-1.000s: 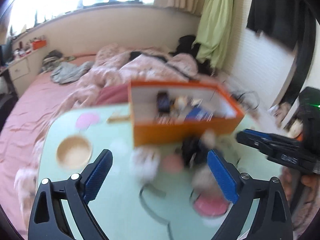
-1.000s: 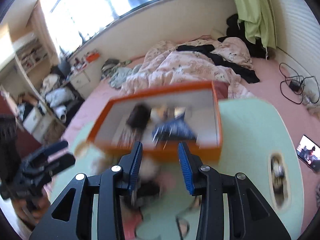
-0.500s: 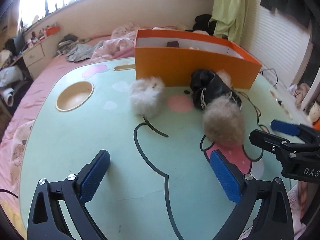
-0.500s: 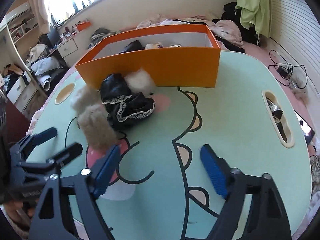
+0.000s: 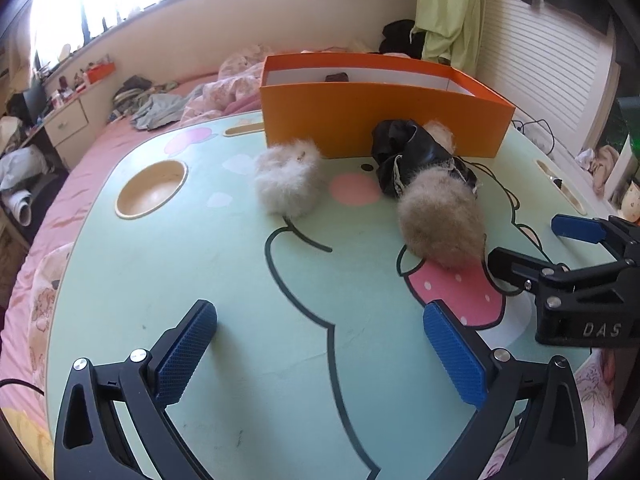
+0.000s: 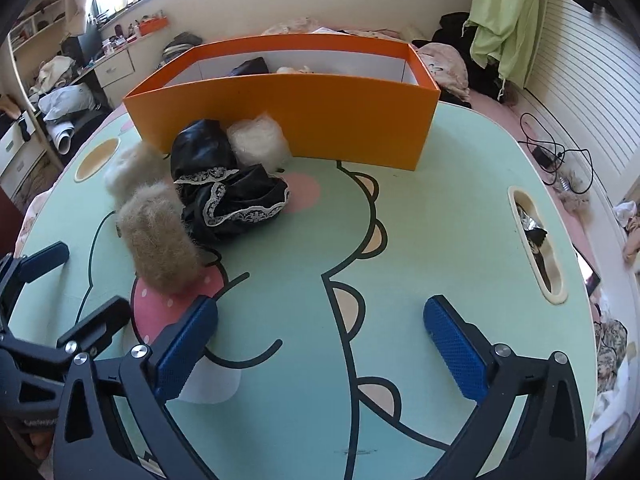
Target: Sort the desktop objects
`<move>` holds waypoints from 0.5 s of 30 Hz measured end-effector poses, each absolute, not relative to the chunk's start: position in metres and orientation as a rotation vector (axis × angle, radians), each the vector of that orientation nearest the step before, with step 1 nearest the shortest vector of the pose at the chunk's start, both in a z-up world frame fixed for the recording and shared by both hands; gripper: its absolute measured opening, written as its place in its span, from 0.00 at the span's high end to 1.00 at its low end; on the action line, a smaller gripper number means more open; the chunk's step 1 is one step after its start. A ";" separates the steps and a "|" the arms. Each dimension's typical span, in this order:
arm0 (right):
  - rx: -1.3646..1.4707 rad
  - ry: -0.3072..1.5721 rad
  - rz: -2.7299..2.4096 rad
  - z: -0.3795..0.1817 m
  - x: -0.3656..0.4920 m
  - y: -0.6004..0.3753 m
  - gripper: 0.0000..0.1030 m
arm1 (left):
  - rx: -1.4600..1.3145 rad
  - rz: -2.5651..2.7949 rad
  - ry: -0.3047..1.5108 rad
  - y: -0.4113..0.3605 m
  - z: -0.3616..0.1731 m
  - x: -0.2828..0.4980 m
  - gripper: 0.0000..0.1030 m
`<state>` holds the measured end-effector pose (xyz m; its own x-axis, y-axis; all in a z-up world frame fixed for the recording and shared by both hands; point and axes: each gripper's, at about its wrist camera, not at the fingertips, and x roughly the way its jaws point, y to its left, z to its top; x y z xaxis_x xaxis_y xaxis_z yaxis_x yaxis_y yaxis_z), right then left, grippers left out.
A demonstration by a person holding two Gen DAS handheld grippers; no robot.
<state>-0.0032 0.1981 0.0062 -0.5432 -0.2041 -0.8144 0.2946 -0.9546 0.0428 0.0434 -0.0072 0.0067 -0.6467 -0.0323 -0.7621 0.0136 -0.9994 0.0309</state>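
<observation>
I have the mint-green cartoon-print table (image 5: 224, 288) filling both views. At its far side stands the orange box (image 6: 320, 120), open-topped, with a few dark and pale items inside that I cannot make out. Against its near wall lies a heap of black lace-trimmed fabric (image 6: 236, 204), with a white fluffy ball (image 6: 258, 142) touching box and fabric. A tan fluffy ball (image 5: 440, 218) rests just in front of the fabric, and a paler fluffy ball (image 5: 286, 180) sits to the left of it, near the box. My left gripper (image 5: 320, 356) hangs above bare tabletop, jaws spread wide, nothing between them. My right gripper (image 6: 320, 344) has just been opening; its jaws stand wide too and hold nothing, the tan ball just beyond its left finger.
</observation>
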 end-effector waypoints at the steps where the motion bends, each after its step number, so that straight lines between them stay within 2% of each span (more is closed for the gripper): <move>1: 1.317 0.142 -2.530 0.006 -0.003 0.198 0.00 | 1.303 -2.831 -0.027 -0.009 0.006 0.045 0.00; 15: 1.309 0.149 -2.525 0.010 -0.005 0.194 0.00 | 1.301 -2.904 -0.094 0.001 0.006 0.048 0.00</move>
<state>-0.0054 0.1940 0.0100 -0.5437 -0.2098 -0.8126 0.3038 -0.9518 0.0425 0.0483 0.0005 0.0064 -0.6655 0.0143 -0.7463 -0.0625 -0.9974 0.0367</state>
